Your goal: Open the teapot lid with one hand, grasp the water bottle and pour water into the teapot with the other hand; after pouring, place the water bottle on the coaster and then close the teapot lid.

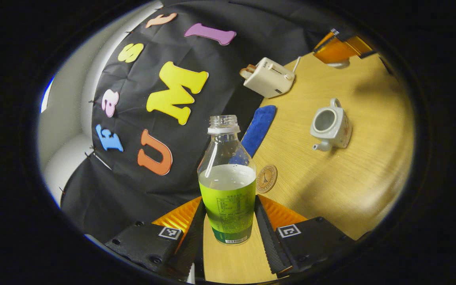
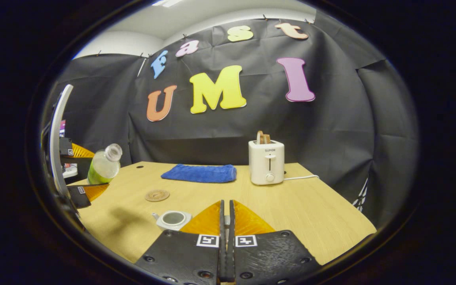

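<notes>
My left gripper (image 1: 228, 208) is shut on the lower, green-labelled part of an uncapped water bottle (image 1: 227, 174), about half full and held above the table's edge. In the right gripper view the bottle (image 2: 102, 165) leans, held by the left gripper (image 2: 83, 186) at the far left. The white teapot (image 1: 329, 127) stands open on the table to the right of the bottle, its lid off. Between them lies the round coaster (image 1: 266, 179). My right gripper (image 2: 226, 215) is closed, and the left gripper view shows it (image 1: 337, 53) raised beyond the teapot with the white lid (image 1: 339, 63) under it.
A white toaster (image 2: 266, 162) with its cord stands at the back of the wooden table (image 2: 311, 213). A folded blue towel (image 2: 200, 173) lies left of it, behind the coaster (image 2: 157, 195). The open teapot (image 2: 172, 219) sits just left of my right fingers.
</notes>
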A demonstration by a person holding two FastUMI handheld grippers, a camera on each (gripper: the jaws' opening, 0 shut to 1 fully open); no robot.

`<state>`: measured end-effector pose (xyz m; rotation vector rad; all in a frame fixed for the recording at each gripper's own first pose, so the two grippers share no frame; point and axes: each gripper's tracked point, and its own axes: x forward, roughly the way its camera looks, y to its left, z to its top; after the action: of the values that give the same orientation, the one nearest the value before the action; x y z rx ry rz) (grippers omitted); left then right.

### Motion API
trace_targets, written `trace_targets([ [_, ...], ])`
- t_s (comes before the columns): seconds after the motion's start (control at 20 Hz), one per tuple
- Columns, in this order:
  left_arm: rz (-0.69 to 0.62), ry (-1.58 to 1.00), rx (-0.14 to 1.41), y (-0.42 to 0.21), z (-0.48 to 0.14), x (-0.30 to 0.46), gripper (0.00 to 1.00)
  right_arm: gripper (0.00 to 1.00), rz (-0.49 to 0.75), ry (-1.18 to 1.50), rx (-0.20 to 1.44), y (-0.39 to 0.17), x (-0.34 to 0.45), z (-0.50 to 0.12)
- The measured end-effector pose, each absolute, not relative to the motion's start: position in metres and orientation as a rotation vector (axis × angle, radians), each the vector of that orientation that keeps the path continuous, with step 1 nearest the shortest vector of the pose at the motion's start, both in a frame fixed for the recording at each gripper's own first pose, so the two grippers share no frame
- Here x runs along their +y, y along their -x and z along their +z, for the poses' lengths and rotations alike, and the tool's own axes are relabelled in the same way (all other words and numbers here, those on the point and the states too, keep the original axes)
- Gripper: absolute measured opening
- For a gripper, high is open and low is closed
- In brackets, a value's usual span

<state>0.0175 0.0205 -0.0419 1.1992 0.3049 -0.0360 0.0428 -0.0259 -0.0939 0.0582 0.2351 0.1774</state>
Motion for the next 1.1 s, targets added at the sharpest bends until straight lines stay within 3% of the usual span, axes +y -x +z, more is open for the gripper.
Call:
trace_targets([
  [0.45,-0.116,-1.639,0.329,-0.022,-0.044,0.008,0.72,0.0,0.155,-0.034,0.229,-0.04,-0.046,-0.098],
  [1.1,-0.198,-1.915,0.334,-0.051,-0.047,-0.015,0.73,0.01,0.127,-0.038,0.242,-0.04,-0.067,-0.109],
])
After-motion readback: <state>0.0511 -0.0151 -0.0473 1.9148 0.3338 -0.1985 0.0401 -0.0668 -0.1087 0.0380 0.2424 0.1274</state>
